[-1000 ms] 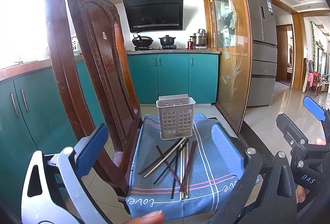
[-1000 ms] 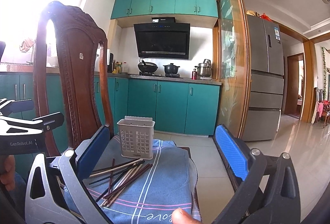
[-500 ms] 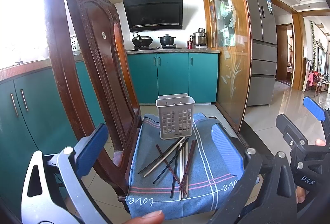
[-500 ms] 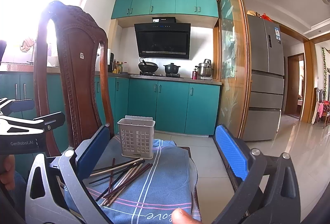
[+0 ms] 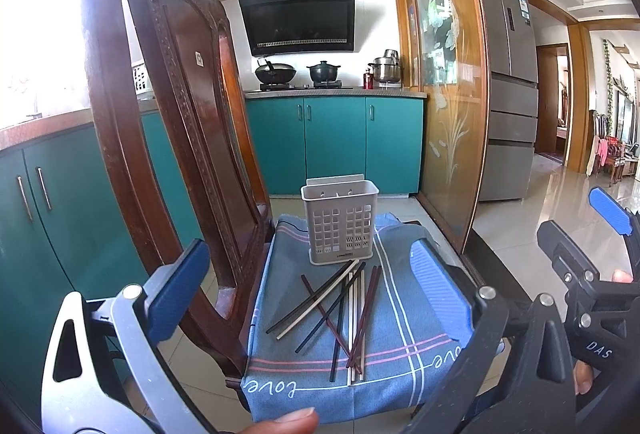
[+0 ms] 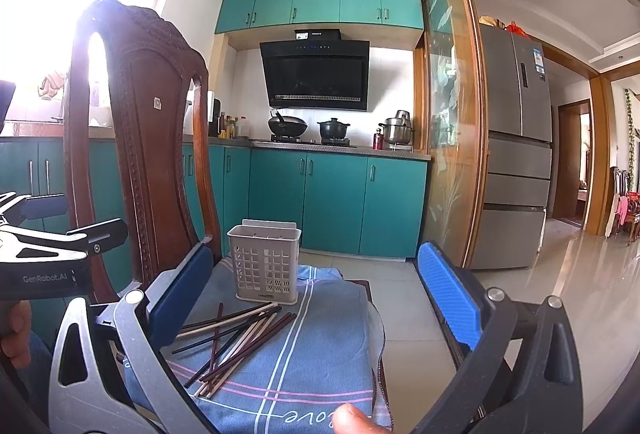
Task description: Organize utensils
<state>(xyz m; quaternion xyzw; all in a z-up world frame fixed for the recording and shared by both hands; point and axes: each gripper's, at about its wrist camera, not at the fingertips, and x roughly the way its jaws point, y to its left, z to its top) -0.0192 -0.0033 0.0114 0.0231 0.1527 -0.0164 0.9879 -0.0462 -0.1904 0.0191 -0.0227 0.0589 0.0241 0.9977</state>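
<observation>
Hovering wide apart and empty, the left claw [image 5: 308, 294] frames the work from the near edge of the seat; the right claw [image 6: 316, 298] hangs beside it, its pads just as far apart and holding nothing. Directly ahead of both, between their blue pads, a loose heap of thin dark, reddish-brown and pale chopsticks [image 5: 340, 314] lies crossed on a blue-grey checked cloth [image 5: 404, 366] draped over a carved dark wooden chair [image 5: 168, 106]. These sticks look light, stiff and smooth, so they may roll or slip; a pinch near mid-length, on one lying on top of the heap, seems safest. Just beyond the heap stands an upright, empty pale grey perforated plastic holder [image 5: 340, 222], probably light enough to tip if knocked.
</observation>
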